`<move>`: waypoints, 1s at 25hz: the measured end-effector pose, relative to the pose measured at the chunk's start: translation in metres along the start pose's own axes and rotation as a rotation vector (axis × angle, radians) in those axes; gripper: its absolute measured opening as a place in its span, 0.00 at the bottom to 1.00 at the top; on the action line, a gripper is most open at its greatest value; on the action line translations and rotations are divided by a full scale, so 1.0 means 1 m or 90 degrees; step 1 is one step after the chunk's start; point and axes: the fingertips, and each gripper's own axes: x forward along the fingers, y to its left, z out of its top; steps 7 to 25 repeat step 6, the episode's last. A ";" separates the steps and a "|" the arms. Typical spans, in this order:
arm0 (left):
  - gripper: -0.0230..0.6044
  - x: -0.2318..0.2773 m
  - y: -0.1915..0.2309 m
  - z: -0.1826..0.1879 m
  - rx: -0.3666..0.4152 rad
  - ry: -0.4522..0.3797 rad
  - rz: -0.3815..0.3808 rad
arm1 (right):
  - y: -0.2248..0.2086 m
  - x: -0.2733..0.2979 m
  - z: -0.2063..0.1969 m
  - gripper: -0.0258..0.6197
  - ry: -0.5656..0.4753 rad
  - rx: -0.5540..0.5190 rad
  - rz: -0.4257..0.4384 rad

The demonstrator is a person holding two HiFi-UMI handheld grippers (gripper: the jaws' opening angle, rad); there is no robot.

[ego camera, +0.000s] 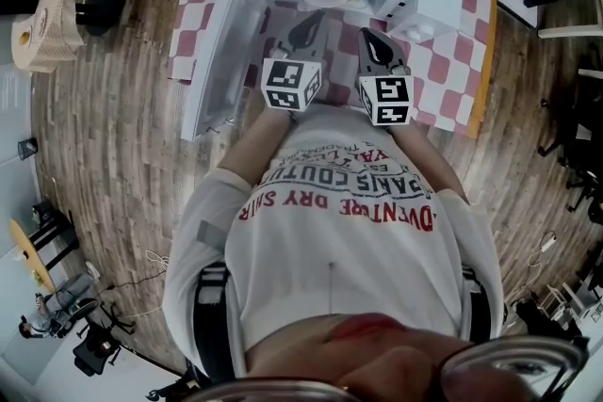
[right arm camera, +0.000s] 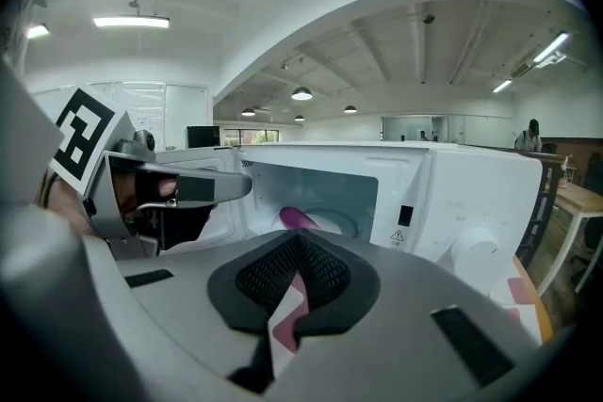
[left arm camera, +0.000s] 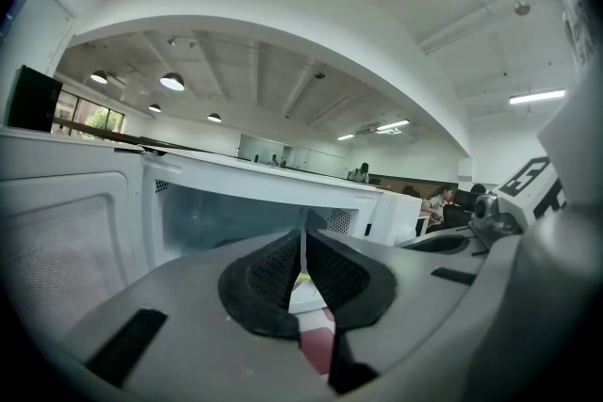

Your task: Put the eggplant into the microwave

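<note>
Purple eggplant (right arm camera: 299,217) noted inside the white microwave (right arm camera: 452,193), lying left of centre on the cavity floor; judged placed. Door (ego camera: 209,61) stands wide open to the left.

Left gripper (left arm camera: 303,270): fingers (left arm camera: 268,276) pressed together, nothing between them. Right gripper (right arm camera: 298,261): fingers (right arm camera: 325,273) likewise closed and empty. Both hover side by side before the opening, above the checked cloth (ego camera: 452,75) on the desk, apart from the eggplant.

Assessment: the step outstanding appears to be shutting the door. Recommended: use the left gripper, as it is nearer the door. Bring its closed fingers behind the door's outer edge and sweep it round its hinge arc, pushing on the flat panel rather than hooking it. Hold the right gripper back from the opening, and confirm the eggplant sits clear of the sill so the door can latch.
</note>
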 end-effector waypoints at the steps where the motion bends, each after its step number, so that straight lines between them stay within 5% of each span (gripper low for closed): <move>1: 0.10 0.000 -0.001 0.000 -0.001 -0.002 -0.004 | 0.000 0.000 0.000 0.06 -0.001 -0.001 0.000; 25: 0.10 0.000 -0.003 0.002 -0.002 -0.009 -0.013 | -0.002 0.000 0.000 0.06 -0.003 0.005 -0.002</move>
